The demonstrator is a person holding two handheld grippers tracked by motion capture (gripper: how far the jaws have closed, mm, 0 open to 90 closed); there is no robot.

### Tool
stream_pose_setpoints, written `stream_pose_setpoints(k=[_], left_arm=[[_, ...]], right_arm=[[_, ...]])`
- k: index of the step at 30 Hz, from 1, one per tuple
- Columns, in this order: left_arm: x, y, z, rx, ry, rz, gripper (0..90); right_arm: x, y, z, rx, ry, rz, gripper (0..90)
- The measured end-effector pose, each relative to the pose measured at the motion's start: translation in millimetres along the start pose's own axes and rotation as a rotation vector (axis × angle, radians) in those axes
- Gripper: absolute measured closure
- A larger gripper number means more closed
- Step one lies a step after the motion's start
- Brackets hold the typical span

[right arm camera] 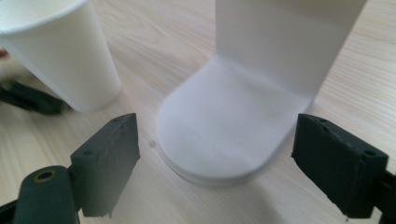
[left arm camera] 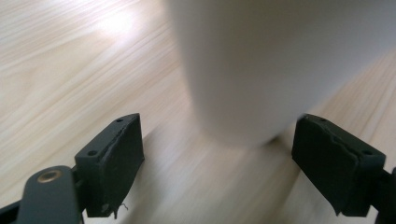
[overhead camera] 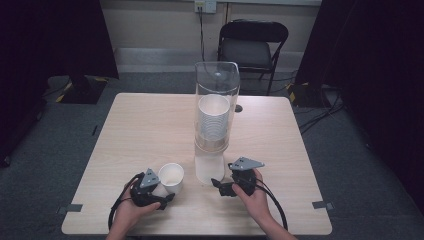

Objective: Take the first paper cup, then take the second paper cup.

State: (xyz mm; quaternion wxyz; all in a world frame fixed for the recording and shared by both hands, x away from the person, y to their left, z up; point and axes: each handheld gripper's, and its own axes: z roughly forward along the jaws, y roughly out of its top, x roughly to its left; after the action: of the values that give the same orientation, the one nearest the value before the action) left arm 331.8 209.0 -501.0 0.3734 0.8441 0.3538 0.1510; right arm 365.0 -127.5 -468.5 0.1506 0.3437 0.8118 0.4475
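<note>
A white paper cup [overhead camera: 171, 176] stands upright on the wooden table [overhead camera: 150, 125], just left of the dispenser's white base [overhead camera: 207, 170]. My left gripper [overhead camera: 161, 191] is open right at the cup's near side. In the left gripper view the cup's lower wall [left arm camera: 243, 70] looms close ahead of the gripper [left arm camera: 219, 135], slightly beyond the spread jaws. My right gripper [overhead camera: 217, 184] is open too and faces the white base [right arm camera: 224, 135] from its right. In the right gripper view the gripper [right arm camera: 217, 149] has nothing between its jaws, and the cup [right arm camera: 60, 51] is at upper left.
The tall clear dispenser tube [overhead camera: 216, 90] holds a stack of white cups [overhead camera: 213, 120] at the table's centre. A black folding chair [overhead camera: 252, 47] stands beyond the far edge. Dark curtains hang at both sides.
</note>
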Motion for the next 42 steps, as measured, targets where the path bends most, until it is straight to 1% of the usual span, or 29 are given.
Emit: stream_pose_setpoints(k=[1, 2, 4, 5, 7, 8, 9, 10, 11, 13, 14, 16, 18, 19, 21, 24, 29, 31, 32, 35, 37, 38, 39, 42], left_arm=[[3.2, -2.9, -2.8, -0.004, -0.001, 0.01, 15.6], [5.1, -5.3, -5.8, 0.001, 0.0, 0.0, 15.5], [8.9, -8.5, -8.8, -0.001, 0.008, -0.006, 15.2], [11.0, -10.0, -10.5, -0.002, 0.012, -0.007, 15.2], [12.5, -11.2, -11.4, -0.004, 0.014, -0.018, 15.0], [13.1, -11.4, -11.5, -0.006, 0.014, -0.014, 14.9], [13.1, -11.4, -11.6, -0.005, 0.013, -0.013, 14.9], [13.2, -11.4, -11.6, -0.003, 0.013, -0.01, 14.9], [13.1, -11.4, -11.6, -0.003, 0.013, -0.01, 14.9], [13.1, -11.4, -11.6, -0.003, 0.013, -0.01, 14.8], [13.1, -11.4, -11.6, -0.003, 0.013, -0.01, 14.8], [13.1, -11.4, -11.6, -0.003, 0.014, -0.01, 14.8], [12.8, -11.4, -11.5, -0.003, 0.016, -0.011, 14.8], [12.7, -11.4, -11.5, -0.003, 0.016, -0.011, 14.7], [12.7, -11.4, -11.5, -0.003, 0.017, -0.012, 14.6], [12.7, -11.4, -11.5, -0.003, 0.017, -0.011, 14.6], [12.7, -11.4, -11.5, -0.003, 0.017, -0.011, 14.6], [12.7, -11.4, -11.5, -0.002, 0.017, -0.011, 14.6], [12.7, -11.4, -11.5, -0.003, 0.017, -0.011, 14.6], [12.7, -11.4, -11.5, -0.003, 0.017, -0.011, 14.6], [12.7, -11.4, -11.5, -0.003, 0.017, -0.011, 14.6], [12.7, -11.4, -11.5, -0.002, 0.017, -0.011, 14.6], [12.7, -11.4, -11.5, -0.003, 0.017, -0.011, 14.6], [12.7, -11.4, -11.5, -0.002, 0.017, -0.011, 14.6]], right_arm=[[-1.1, -0.1, -0.4, 0.012, -0.001, -0.011, 14.5], [-1.9, -0.5, -0.5, 0.024, -0.004, -0.012, 14.5], [-3.4, -1.6, 0.0, 0.034, -0.006, -0.017, 14.0], [-3.6, -1.9, 0.0, 0.031, -0.017, -0.025, 13.8], [-2.5, -1.9, -0.9, 0.031, -0.058, -0.046, 14.1], [-2.8, -1.6, -1.4, 0.029, -0.056, -0.046, 13.9], [-3.3, -1.1, -1.7, 0.026, -0.044, -0.05, 13.8], [-4.1, 0.1, -2.7, 0.025, -0.022, -0.047, 13.7], [-4.4, 1.2, -3.4, 0.023, -0.021, -0.039, 13.9], [-5.7, 3.6, -3.6, 0.029, 0.001, -0.035, 14.0], [-6.5, 5.1, -3.7, 0.029, 0.01, -0.026, 14.9], [-7.6, 7.6, -4.1, 0.022, 0.011, -0.018, 16.2], [-9.2, 9.6, -3.9, 0.005, 0.033, 0.014, 18.0], [-10.1, 11.5, -3.1, 0.002, 0.036, 0.028, 17.9], [-10.5, 15.6, -2.1, 0.003, 0.031, 0.025, 17.9], [-9.5, 26.9, -1.5, -0.019, 0.037, 0.015, 18.2], [-6.0, 44.8, 0.4, -0.047, 0.03, -0.003, 18.5], [-5.1, 51.1, 0.1, -0.065, 0.032, 0.003, 19.0], [-4.8, 55.0, -0.3, -0.077, 0.014, 0.001, 18.7], [-5.6, 61.8, 1.1, -0.108, 0.011, 0.014, 20.0], [-4.7, 65.3, 2.7, -0.132, 0.014, 0.017, 22.2], [-4.3, 66.3, 3.2, -0.139, 0.004, 0.015, 22.4], [-4.1, 67.9, 4.5, -0.156, 0.007, 0.02, 23.9], [-3.7, 70.9, 7.0, -0.179, 0.021, 0.037, 30.2]])
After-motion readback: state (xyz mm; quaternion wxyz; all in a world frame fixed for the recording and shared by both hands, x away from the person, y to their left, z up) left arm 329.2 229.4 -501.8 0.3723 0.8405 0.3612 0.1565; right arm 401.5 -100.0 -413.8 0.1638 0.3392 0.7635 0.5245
